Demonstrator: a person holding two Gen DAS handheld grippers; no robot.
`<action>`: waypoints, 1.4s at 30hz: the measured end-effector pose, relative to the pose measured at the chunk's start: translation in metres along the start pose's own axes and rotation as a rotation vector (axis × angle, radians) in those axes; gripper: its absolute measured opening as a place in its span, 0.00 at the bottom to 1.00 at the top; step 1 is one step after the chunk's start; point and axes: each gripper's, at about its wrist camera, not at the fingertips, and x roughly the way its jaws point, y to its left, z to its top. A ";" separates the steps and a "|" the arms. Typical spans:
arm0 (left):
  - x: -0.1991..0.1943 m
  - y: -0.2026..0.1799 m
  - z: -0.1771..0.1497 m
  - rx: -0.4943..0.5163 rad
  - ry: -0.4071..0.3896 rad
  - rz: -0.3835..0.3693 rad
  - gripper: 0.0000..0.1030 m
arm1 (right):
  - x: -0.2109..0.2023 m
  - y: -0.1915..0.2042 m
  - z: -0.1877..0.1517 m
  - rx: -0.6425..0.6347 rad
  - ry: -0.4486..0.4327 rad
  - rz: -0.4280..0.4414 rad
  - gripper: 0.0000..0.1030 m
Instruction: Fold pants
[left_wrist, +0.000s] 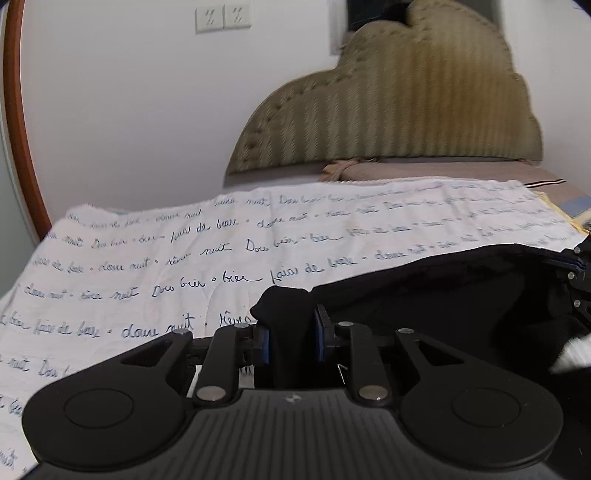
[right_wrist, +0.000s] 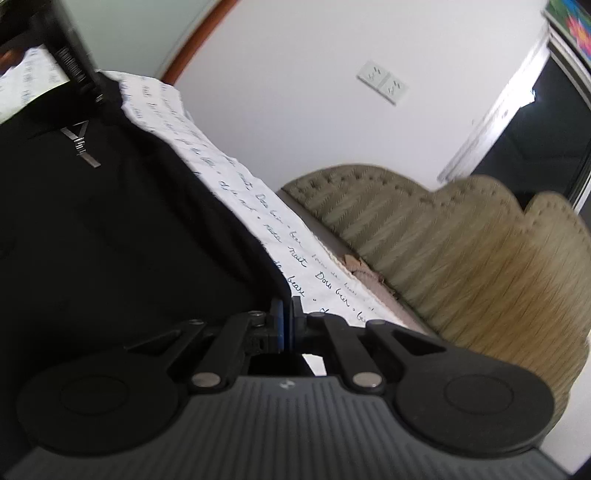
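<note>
The black pants (left_wrist: 436, 291) lie on a white sheet with handwritten blue script (left_wrist: 229, 251). My left gripper (left_wrist: 291, 336) is shut on a bunched corner of the pants, black cloth filling the gap between its blue pads. In the right wrist view the pants (right_wrist: 110, 229) spread to the left, with a small silver logo (right_wrist: 83, 144). My right gripper (right_wrist: 287, 325) is shut on the pants' edge, its pads pressed together on the cloth. The right gripper also shows at the right edge of the left wrist view (left_wrist: 576, 280), and the left gripper at the top left of the right wrist view (right_wrist: 74, 62).
An olive padded scalloped headboard (left_wrist: 399, 110) stands behind the bed against a white wall with two sockets (left_wrist: 223, 18). A beige mattress strip (left_wrist: 424, 171) lies beyond the sheet. A brown wooden frame (left_wrist: 22, 122) runs down the left. A dark doorway (right_wrist: 535, 136) is at the right.
</note>
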 end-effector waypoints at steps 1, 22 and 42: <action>-0.012 -0.001 -0.005 0.010 -0.012 -0.010 0.21 | -0.012 0.005 -0.002 -0.015 -0.005 -0.003 0.03; -0.067 -0.043 -0.045 0.259 -0.204 0.075 0.28 | -0.131 0.074 -0.024 -0.162 -0.055 -0.066 0.03; -0.146 -0.040 -0.168 0.458 -0.086 0.036 0.27 | -0.186 0.144 -0.063 -0.348 0.093 0.158 0.03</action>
